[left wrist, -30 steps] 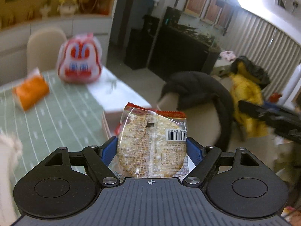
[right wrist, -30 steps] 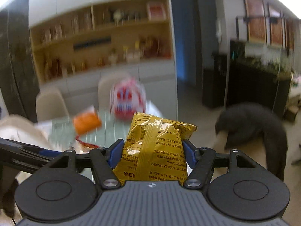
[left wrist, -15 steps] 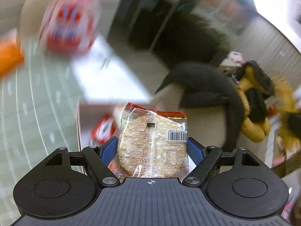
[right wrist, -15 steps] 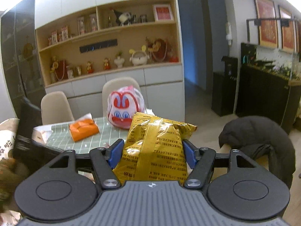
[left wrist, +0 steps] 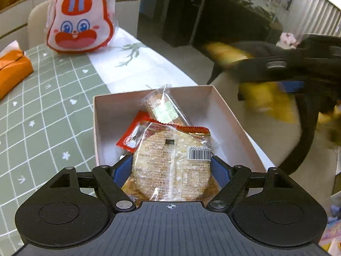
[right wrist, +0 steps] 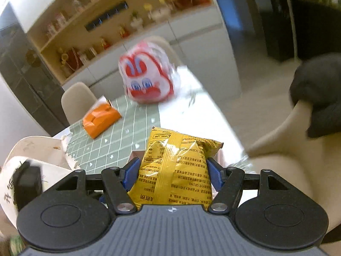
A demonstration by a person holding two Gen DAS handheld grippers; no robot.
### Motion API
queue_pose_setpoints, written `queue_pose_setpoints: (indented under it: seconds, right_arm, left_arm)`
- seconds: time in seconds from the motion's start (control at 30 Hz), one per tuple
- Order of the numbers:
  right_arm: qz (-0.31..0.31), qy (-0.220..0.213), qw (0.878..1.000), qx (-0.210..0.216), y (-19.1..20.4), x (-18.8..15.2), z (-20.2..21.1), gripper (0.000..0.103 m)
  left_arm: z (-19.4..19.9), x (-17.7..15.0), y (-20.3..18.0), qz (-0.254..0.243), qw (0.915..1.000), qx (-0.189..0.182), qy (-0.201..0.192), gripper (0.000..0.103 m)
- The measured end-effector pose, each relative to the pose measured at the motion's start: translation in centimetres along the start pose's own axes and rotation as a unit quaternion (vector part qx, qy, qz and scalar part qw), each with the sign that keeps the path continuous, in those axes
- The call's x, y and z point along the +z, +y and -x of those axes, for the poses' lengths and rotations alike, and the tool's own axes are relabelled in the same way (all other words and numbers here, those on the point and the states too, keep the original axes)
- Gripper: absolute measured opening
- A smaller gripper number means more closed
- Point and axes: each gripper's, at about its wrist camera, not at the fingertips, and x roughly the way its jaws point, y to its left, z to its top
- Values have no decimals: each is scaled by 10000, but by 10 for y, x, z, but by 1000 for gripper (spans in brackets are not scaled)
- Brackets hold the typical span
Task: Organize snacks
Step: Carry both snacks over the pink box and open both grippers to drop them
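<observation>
The left claw (left wrist: 171, 168) squeezes a rice cracker pack (left wrist: 172, 162) over a white box (left wrist: 232, 119) at the tabletop (left wrist: 42, 111) edge. Two snacks lie inside. A bunny bag (left wrist: 80, 19) sits at the far edge.

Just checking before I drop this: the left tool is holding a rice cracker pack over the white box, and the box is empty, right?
Not quite. The left wrist view shows the white box already holds a red packet and a clear-wrapped snack. The left tool does hold the rice cracker pack over it.
</observation>
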Motion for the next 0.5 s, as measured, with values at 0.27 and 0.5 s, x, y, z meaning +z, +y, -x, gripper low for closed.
queue_pose_setpoints:
  seconds: [0.27,0.5]
  right_arm:
    - [82,1039,9944,-190,-16,7,-85,69]
    - [-215,777,9963,282,-17,2,-63,69]
  left_arm:
    - [20,0,2,375,9965,-94,-746,83]
    - [36,1,11,1072,9912,-298,-719,79]
